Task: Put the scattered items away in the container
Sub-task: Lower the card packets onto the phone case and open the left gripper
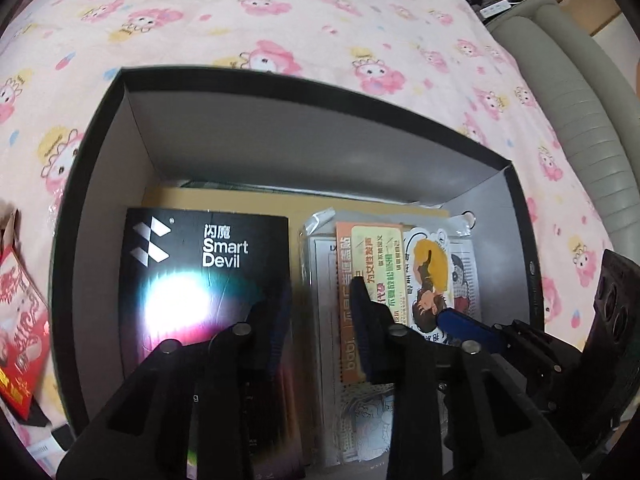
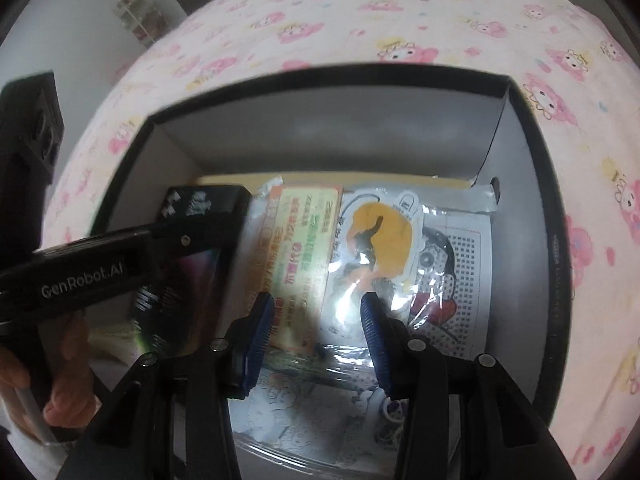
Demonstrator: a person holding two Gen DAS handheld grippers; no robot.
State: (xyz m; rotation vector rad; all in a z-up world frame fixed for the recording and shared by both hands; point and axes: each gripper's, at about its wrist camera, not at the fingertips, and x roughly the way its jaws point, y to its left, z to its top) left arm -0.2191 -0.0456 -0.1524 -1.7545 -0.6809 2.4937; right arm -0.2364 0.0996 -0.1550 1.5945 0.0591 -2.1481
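A black-rimmed box (image 1: 304, 84) with grey inner walls sits on the pink bedspread; it also shows in the right wrist view (image 2: 328, 70). Inside lie a black "Smart Devil" box (image 1: 204, 264), an orange-and-yellow card (image 1: 372, 256) and a clear plastic packet of cartoon stickers (image 1: 440, 264). My left gripper (image 1: 320, 304) is open and empty over the box's contents. My right gripper (image 2: 316, 312) is open and empty above the sticker packet (image 2: 384, 240) and the card (image 2: 304, 232). The black box (image 2: 196, 204) lies left of it.
A red packet (image 1: 20, 320) lies on the bedspread (image 1: 280, 12) left of the box. A grey padded bed edge (image 1: 580, 120) runs along the right. The left gripper's body and the hand holding it (image 2: 60, 360) fill the right wrist view's left side.
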